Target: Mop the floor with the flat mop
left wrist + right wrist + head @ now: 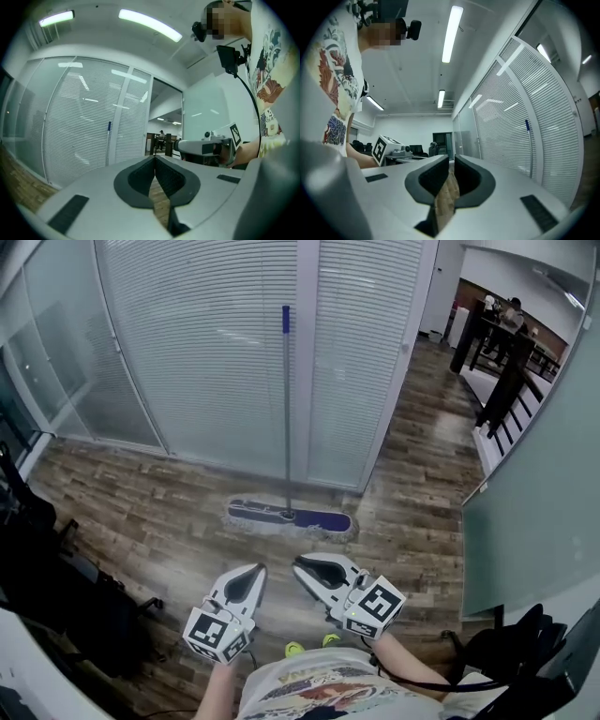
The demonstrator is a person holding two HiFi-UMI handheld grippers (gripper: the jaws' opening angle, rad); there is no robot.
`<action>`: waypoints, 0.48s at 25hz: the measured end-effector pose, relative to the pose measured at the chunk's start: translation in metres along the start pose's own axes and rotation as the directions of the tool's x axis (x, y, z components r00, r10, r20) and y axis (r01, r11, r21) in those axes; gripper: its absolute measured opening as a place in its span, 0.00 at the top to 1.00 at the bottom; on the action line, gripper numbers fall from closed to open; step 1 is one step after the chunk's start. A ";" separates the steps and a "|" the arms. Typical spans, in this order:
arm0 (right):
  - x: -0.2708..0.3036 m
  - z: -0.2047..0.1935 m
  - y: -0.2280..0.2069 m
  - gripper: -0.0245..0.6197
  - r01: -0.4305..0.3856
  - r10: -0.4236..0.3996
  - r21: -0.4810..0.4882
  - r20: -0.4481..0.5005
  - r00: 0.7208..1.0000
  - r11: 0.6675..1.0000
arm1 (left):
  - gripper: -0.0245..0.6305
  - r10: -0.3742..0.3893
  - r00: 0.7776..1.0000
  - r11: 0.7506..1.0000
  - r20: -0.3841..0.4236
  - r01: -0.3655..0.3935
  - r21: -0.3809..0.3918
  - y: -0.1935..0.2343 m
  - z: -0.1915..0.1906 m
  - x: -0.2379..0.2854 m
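Holds the left hand-held gripper [248, 577] just left of bottom centre in the head view, jaws pressed together with nothing between them. Holds the right hand-held gripper [309, 570] just beside it on the right, jaws likewise closed and empty, with only a thin slit of floor showing between the pads in its own view. Points both level toward the glass ahead. Stands with yellow-green shoe tips [294, 649] on the wood-plank floor [141, 512], below the two grippers. Faces the flat mop [289, 517], well apart from both grippers: head flat on the floor at mid frame, near the foot of the glass partition [206, 352] with shut blinds, handle upright against a white frame post, blue grip at the top. Has black chairs [56, 596] at the lower left edge. Looks on, at the upper right corner, to a dark railing [506, 371] and a person [514, 310] far off.
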State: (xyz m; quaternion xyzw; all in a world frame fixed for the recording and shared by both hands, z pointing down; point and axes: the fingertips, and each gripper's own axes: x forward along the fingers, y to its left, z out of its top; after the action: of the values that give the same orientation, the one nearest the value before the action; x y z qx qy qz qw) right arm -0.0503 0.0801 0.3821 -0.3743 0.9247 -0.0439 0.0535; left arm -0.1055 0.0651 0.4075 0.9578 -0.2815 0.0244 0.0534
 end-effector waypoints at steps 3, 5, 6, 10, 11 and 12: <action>0.001 -0.004 0.007 0.89 0.004 -0.003 0.022 -0.013 1.000 1.000 | 0.95 -0.016 1.000 0.999 -0.004 0.016 -0.033 -0.005 -0.004 -0.009; 0.003 -0.006 0.011 0.89 0.000 0.000 0.011 -0.024 1.000 1.000 | 0.95 -0.041 0.999 0.999 0.005 0.041 -0.024 -0.009 -0.004 -0.014; 0.006 -0.007 0.011 0.89 0.001 -0.001 0.009 -0.028 1.000 1.000 | 0.95 -0.055 0.998 0.998 0.010 0.055 -0.014 -0.010 -0.003 -0.016; 0.015 -0.012 0.010 0.89 0.019 -0.018 0.015 -0.050 0.999 1.000 | 0.95 -0.104 0.995 0.994 0.014 0.104 -0.015 -0.010 -0.003 -0.020; 0.018 -0.013 0.009 0.89 0.022 -0.021 0.015 -0.056 0.998 1.000 | 0.95 -0.110 0.994 0.994 0.010 0.110 -0.027 -0.008 -0.004 -0.021; 0.022 -0.015 0.008 0.89 0.022 -0.021 0.016 -0.062 0.998 1.000 | 0.95 -0.111 0.994 0.993 0.003 0.111 -0.041 -0.005 -0.006 -0.021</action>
State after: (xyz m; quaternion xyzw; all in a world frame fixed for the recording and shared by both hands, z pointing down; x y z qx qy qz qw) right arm -0.0734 0.0715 0.3942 -0.3822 0.9215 -0.0638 0.0273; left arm -0.1202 0.0813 0.4113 0.9707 -0.2281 0.0151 0.0743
